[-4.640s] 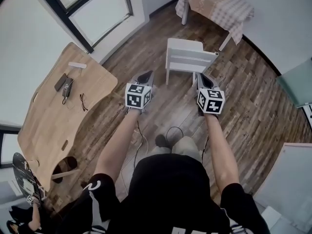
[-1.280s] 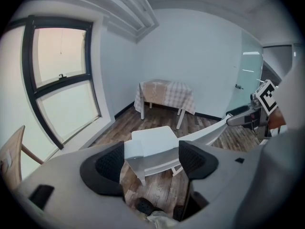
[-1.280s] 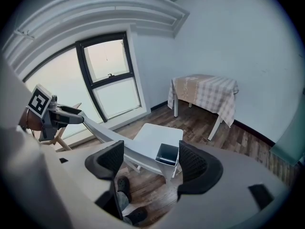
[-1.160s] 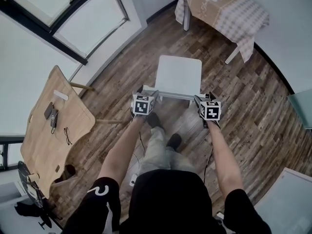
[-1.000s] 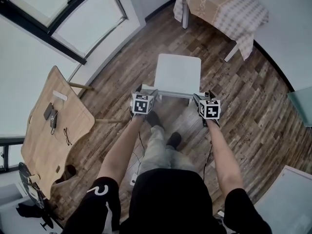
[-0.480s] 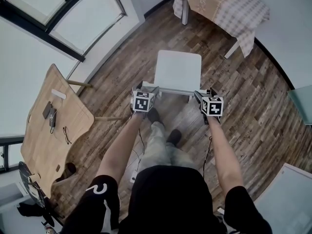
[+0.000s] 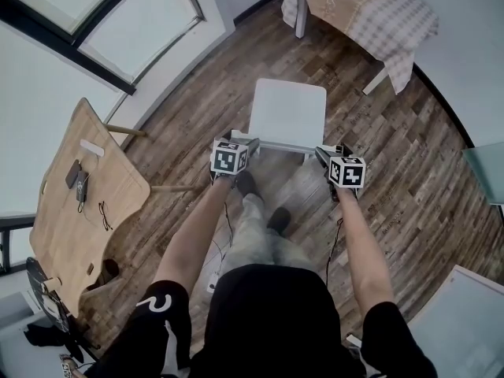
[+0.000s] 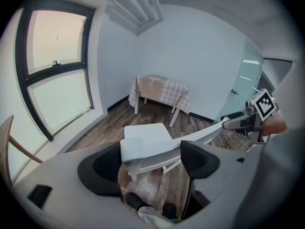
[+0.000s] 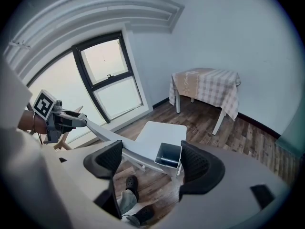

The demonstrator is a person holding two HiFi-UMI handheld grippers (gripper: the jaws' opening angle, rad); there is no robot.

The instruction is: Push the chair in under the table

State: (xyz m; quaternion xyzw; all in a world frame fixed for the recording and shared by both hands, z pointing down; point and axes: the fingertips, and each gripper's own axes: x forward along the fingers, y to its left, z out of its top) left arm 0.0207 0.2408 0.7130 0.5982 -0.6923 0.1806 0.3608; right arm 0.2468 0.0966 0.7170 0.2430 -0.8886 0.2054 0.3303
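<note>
A white chair stands on the wood floor with its seat facing a table with a checked cloth. My left gripper is at the left end of the chair's top rail, and my right gripper is at the right end. In the left gripper view the rail end lies between the spread jaws of the left gripper. In the right gripper view the hollow rail end sits between the spread jaws of the right gripper. The table stands beyond the chair with a gap of floor between them.
A wooden table with small items stands at the left, under large windows. The person's feet are just behind the chair, with a cable on the floor nearby. A pale door panel is at the right.
Since the oldest frame both grippers have closed in on the chair's top rail. Over the last second the chair, grippers and person have edged forward toward the checked table.
</note>
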